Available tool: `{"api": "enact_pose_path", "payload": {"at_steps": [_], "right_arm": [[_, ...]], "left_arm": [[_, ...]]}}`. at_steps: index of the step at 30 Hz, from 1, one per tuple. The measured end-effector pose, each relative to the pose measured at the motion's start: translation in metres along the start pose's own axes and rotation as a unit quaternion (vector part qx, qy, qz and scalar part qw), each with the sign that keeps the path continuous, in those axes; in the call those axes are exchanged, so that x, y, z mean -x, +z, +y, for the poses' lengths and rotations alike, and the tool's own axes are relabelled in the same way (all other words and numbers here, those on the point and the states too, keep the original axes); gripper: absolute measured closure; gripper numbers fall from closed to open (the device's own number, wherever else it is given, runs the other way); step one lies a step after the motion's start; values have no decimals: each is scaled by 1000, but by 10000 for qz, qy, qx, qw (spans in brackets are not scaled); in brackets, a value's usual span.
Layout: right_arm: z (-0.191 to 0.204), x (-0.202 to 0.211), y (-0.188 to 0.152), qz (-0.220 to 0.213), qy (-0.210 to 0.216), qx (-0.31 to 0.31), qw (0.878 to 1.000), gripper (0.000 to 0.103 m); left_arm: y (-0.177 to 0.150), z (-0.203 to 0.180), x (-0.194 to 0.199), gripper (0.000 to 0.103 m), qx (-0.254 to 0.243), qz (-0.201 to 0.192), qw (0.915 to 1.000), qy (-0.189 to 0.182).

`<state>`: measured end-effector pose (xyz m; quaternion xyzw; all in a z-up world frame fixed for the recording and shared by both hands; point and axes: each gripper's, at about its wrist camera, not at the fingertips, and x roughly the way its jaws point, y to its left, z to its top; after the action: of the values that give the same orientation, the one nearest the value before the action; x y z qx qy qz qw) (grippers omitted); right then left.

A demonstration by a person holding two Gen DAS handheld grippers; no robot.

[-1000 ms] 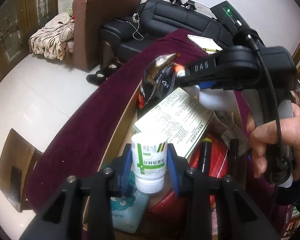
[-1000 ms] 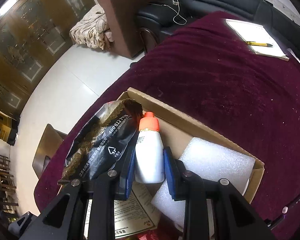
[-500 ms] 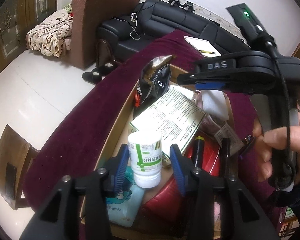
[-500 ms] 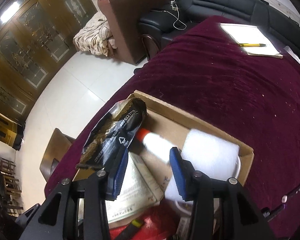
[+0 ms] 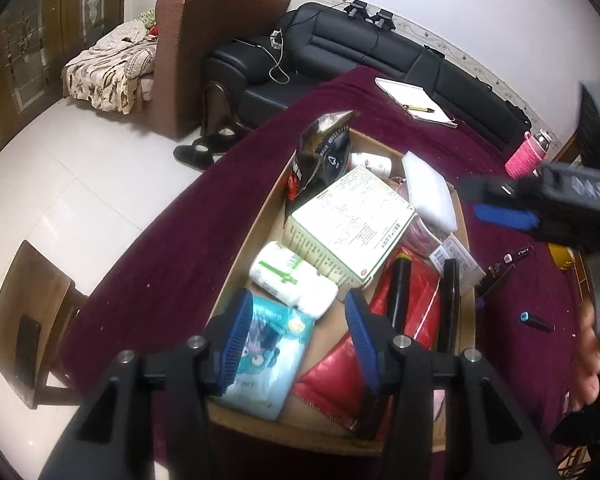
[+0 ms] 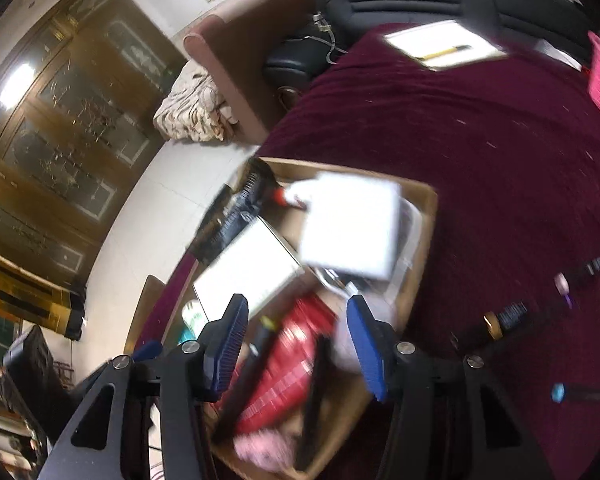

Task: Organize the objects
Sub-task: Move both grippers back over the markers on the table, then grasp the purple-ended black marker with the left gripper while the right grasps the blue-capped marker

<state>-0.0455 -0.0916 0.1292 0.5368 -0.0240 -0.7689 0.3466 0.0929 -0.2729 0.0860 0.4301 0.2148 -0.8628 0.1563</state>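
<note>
A cardboard box [image 5: 256,236] on the dark red tablecloth holds several items. A white bottle with a green label [image 5: 292,278] lies on its side in the box, beside a large white printed carton [image 5: 352,228]. My left gripper [image 5: 298,336] hovers just above it, jaws opening, nothing between the pads. A small white bottle with an orange cap [image 5: 370,162] lies at the box's far end, next to a black foil bag [image 5: 322,156] and a white foam block [image 5: 428,196]. My right gripper [image 6: 298,344] is above the box [image 6: 424,216], blurred, jaws opening and empty.
Pens and markers [image 5: 504,266] lie on the cloth right of the box, with a blue-capped one [image 5: 534,322]. A notepad with a pen [image 5: 416,104] sits at the far side, a pink bottle [image 5: 526,156] at far right. Red pouches [image 5: 412,312] fill the box's near right.
The left gripper let go of the green-label bottle, which now lies on its side in the box. The right gripper released the orange-capped bottle at the far end and pulled back to the right.
</note>
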Motion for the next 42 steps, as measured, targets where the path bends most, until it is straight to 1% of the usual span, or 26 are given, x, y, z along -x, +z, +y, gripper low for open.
{"api": "enact_pose_path", "payload": {"at_steps": [3,5,6,10,14,16,19,22,24,25,27,29,33,35,38,40,42], "right_arm": [[-30,19,-20,-33,-33,-344,9994,46],[-52,30,-32,-56,-20,-638,9979,46],[-64,37,-39,-83,-79,-767,9970,46],[-107,64,-65,-237,-275,-1285,9910,46],[-151,92,-97,-362,-489,-1789,9820,44],[-167,104,-111,-393,-554,-2015,9771,44],[-190,118,-129,-418,-638,-2300,9702,41],[-208,129,-145,-434,-682,-2506,9647,41],[-216,133,-151,-437,-697,-2566,9630,41],[-220,136,-154,-442,-701,-2586,9624,41],[-228,141,-161,-440,-714,-2609,9617,40],[-233,145,-165,-411,-720,-2616,9616,39],[-244,149,-173,-407,-740,-2676,9598,39],[-250,153,-176,-407,-756,-2715,9586,38],[-258,155,-180,-376,-765,-2768,9571,38],[-260,156,-181,-351,-759,-2771,9572,38],[-263,156,-182,-327,-755,-2754,9578,38]], "left_arm": [[-6,-4,4,56,-43,-10,10000,-54],[-8,-17,4,56,-188,-10,9997,-125],[-8,-23,4,56,-250,-8,9995,-177],[-7,-63,4,56,-717,-25,9965,-418],[-7,-109,-2,55,-1217,38,9898,-739],[-11,-133,-10,55,-1474,170,9848,-901],[-21,-169,-23,55,-1912,340,9745,-1125],[-26,-202,-37,55,-2345,514,9617,-1322],[-26,-224,-50,55,-2627,689,9502,-1529],[-27,-231,-54,55,-2709,730,9466,-1589],[-27,-248,-67,55,-2946,895,9378,-1603],[-24,-259,-77,57,-3054,944,9327,-1669],[-20,-273,-93,57,-3242,1020,9277,-1544],[-20,-276,-102,62,-3343,1079,9255,-1419],[-20,-281,-112,65,-3487,1171,9206,-1315],[-22,-285,-119,66,-3600,1194,9174,-1205],[-21,-289,-122,66,-3666,1134,9164,-1138]]}}
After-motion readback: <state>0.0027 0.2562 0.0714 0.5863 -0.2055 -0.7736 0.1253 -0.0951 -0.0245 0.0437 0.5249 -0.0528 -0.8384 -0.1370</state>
